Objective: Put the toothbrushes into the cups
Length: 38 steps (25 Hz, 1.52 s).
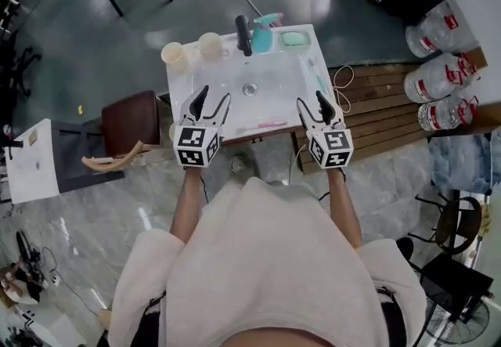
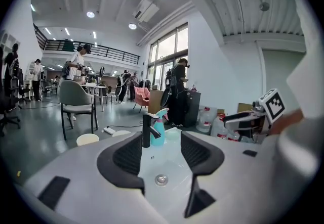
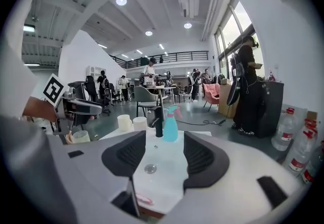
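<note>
the pink toothbrush (image 1: 266, 126) is lying flat along the front edge of the white washbasin (image 1: 184, 79), with nothing gripping it. in the head view it is sitting between the two grippers, nearer the right one; in the right gripper view it is showing just below and left of that gripper's jaws. a thin pale-green item (image 1: 316, 71) is lying on the right edge of the washbasin; it is too small to identify with certainty.

two cups are standing upright at the back left corner: the left cup (image 1: 174, 56) and the right cup (image 1: 210, 44), close beside each other and both showing empty. a third, translucent cup (image 3: 81, 136) is showing near the front left corner, under the left gripper.

the left gripper (image 1: 213, 103) is hovering over the front left edge, its jaws standing wide apart with nothing between them; only the basin and the drain (image 1: 250, 89) are appearing past them. the right gripper (image 1: 325, 106) is hovering over the front right corner, jaws likewise wide apart and holding nothing.

at the back edge, the black faucet (image 1: 243, 34) is standing beside the teal spray bottle (image 1: 262, 34), and a green soap dish (image 1: 296, 38) is occupying the back right corner.

beyond the washbasin, a wooden pallet (image 1: 376, 114) is lying to the right, with large water bottles (image 1: 438, 63) resting near it. a brown stool (image 1: 129, 118) is standing to the left.
</note>
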Tool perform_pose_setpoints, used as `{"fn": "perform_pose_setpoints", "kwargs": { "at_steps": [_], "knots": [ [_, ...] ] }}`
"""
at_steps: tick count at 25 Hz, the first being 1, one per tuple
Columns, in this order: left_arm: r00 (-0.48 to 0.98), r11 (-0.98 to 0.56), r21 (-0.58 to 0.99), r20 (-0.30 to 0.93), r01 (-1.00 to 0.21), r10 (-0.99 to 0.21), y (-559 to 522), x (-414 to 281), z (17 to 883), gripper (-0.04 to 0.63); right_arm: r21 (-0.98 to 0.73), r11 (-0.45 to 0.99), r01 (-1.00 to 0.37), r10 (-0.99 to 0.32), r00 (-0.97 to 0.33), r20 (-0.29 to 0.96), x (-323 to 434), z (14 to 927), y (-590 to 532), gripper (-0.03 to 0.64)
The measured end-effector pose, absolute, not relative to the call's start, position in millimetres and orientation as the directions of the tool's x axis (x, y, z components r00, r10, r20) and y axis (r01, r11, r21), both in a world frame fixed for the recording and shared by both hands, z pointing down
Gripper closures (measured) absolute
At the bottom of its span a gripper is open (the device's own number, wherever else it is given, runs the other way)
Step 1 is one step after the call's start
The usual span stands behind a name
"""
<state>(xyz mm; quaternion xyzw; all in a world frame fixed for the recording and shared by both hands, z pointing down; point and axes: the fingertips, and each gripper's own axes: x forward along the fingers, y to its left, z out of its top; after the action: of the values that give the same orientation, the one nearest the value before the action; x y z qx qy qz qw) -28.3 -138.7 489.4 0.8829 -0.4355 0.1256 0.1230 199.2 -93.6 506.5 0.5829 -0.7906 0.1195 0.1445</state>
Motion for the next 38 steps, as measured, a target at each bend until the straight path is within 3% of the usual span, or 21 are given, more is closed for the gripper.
{"fn": "perform_pose_setpoints", "kwargs": {
  "at_steps": [15, 26, 38],
  "knots": [
    [0.568, -0.561, 0.133, 0.349, -0.817, -0.745, -159.5, -43.2, 506.8, 0.359, -0.014, 0.316, -0.949, -0.863, -0.294, 0.411, 191.5, 523.1, -121.8, 0.4],
    [0.439, -0.442, 0.082, 0.37, -0.893, -0.819, -155.6, -43.5, 506.6, 0.359, -0.054, 0.445, -0.894, -0.801, -0.424, 0.423, 203.2, 536.3, -152.4, 0.4],
    [0.242, -0.235, 0.067, 0.387, -0.97, -0.89, -122.2, -112.5, 509.3, 0.359, -0.113, 0.655, -0.747, -0.636, -0.626, 0.451, 120.9, 554.1, -161.4, 0.402]
  ]
}}
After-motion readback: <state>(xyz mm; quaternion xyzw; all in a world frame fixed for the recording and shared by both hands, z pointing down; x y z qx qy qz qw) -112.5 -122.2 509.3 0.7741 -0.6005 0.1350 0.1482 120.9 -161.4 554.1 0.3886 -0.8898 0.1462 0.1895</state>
